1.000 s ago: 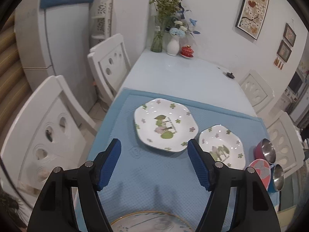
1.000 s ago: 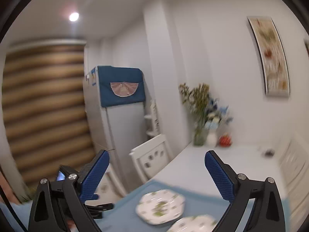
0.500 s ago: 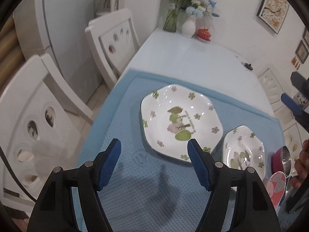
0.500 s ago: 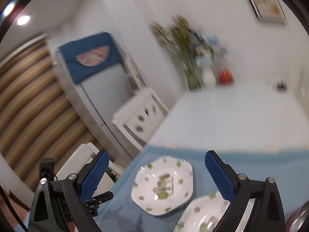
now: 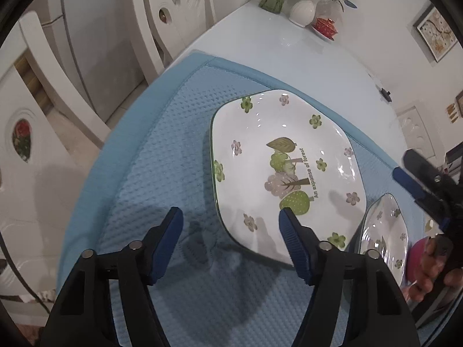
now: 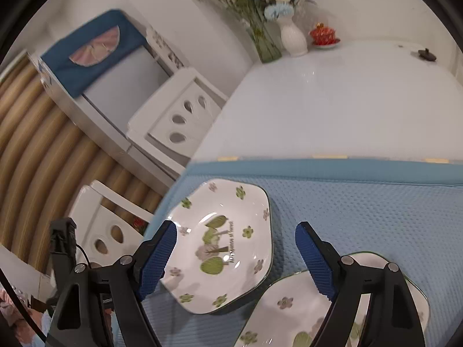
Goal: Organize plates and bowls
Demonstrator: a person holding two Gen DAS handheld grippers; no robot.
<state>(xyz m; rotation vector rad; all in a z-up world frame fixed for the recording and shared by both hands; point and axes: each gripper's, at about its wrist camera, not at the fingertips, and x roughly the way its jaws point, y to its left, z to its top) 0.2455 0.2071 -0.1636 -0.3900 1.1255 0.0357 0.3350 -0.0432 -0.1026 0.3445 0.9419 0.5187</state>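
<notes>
The left gripper [image 5: 230, 221] is hanging open and empty over the blue mat [image 5: 162, 156], its jaws having just been closing a little with nothing between them; its right fingertip is overlapping the near rim of the large plate [image 5: 285, 170] in the view, though contact cannot be told. Compared with a second ago, this gripper is sitting much lower and closer to the mat, so the large plate is now filling the middle of the left wrist view rather than lying well ahead. The right gripper [image 6: 235, 235] is also standing open and empty, its jaws having just been narrowing, and it is now pointing down at the desk [image 6: 347, 101] instead of at the far wall and ceiling. The large plate is lying flat on the mat between and beyond its fingers, and the smaller plate [image 6: 289, 312] is lying just beside it, under the right finger. A white chair [image 5: 173, 14] and a white vase [image 6: 293, 39] are standing beyond
</notes>
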